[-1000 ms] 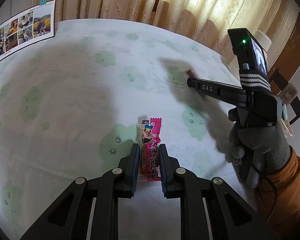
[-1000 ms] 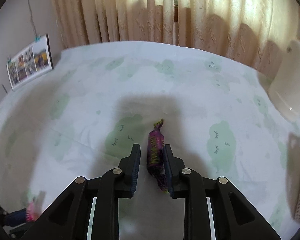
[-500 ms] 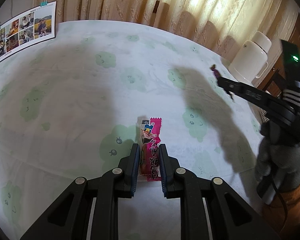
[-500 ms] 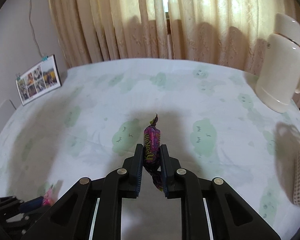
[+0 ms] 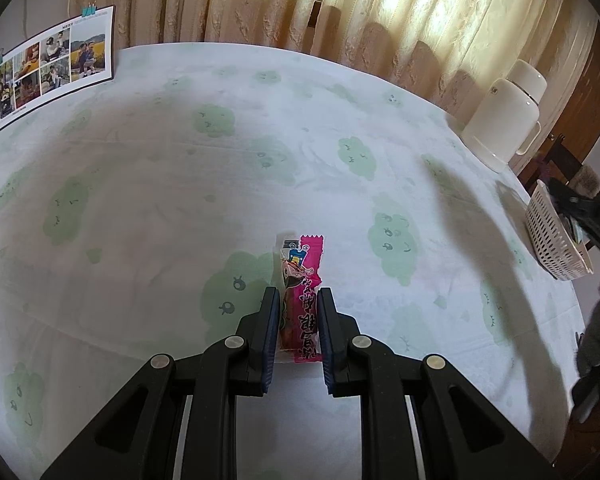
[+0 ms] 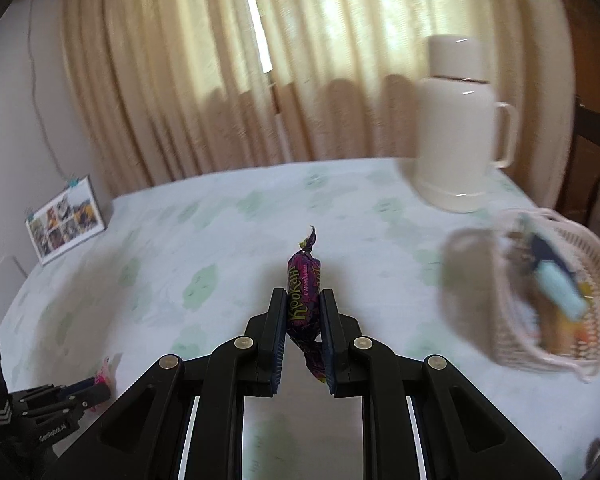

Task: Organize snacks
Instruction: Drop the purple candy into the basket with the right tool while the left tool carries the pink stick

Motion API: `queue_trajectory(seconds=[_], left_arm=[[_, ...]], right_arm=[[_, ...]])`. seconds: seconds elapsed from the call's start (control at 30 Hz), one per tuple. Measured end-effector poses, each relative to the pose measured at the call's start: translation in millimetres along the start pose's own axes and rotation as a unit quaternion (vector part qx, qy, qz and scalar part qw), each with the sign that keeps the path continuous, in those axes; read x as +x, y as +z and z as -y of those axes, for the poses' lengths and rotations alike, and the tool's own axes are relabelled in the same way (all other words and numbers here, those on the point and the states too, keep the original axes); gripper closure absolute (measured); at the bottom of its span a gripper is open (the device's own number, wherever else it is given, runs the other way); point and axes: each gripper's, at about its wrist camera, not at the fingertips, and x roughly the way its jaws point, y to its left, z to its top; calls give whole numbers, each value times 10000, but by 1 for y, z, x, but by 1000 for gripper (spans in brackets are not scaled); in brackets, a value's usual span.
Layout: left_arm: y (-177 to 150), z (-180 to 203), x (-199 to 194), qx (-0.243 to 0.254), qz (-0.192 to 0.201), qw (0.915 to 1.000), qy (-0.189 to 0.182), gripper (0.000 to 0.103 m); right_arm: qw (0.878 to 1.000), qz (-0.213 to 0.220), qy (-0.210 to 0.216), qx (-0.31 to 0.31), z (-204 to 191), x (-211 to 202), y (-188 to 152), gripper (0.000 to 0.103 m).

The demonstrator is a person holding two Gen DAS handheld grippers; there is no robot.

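Two snacks are in your claws right now. Your right claw (image 6: 302, 320) is clamped on the purple twisted-wrapper candy (image 6: 303, 300) and holds it up in the air, above the bench with the white cloth and green cloud shapes (image 6: 228, 240). The white woven plastic basket (image 6: 540, 344) with other snacks in it sits near, off to the right, beside the cream plastic jug (image 6: 456, 128). This looks like the carrying step. Next, bring the candy over the basket's open top, then let go. Your left claw (image 5: 298, 320) is clamped on the long pink snack packet (image 5: 302, 300), low on the cloth. That one should go in after.
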Motion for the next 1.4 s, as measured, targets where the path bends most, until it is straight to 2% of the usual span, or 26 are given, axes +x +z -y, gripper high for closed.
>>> queue_trajectory(seconds=[0.27, 0.67, 0.7, 0.8, 0.83, 1.0, 1.1, 1.27, 1.4], left_arm=[[1, 7, 1, 67, -74, 10000, 0, 87], [4, 45, -3, 452, -66, 9990, -32, 87], [5, 50, -4, 488, -73, 9988, -54, 87], [8, 63, -5, 617, -51, 9981, -76, 87], [9, 69, -6, 682, -34, 9976, -74, 87], [17, 105, -10, 1072, 48, 9941, -144, 87], [25, 132, -12, 1321, 131, 9909, -214, 87], [45, 175, -18, 1631, 309, 9853, -398, 87], [59, 213, -23, 1951, 534, 9779, -523, 86]], right_arm=[[9955, 475, -644, 503, 62, -47, 4, 86], [9791, 783, -1398, 1251, 147, -69, -2, 85], [9778, 824, -1427, 1296, 153, -70, -3, 83], [9744, 830, -1482, 1472, 169, -69, -8, 68], [9736, 840, -1503, 1496, 172, -68, -11, 67], [9705, 1006, -1742, 1329, 167, -65, -19, 67], [9693, 1127, -2047, 770, 144, -60, -17, 67], [9792, 1154, -1667, 49, 107, -49, -21, 64], [9819, 1145, -1511, -45, 102, -47, -25, 63]])
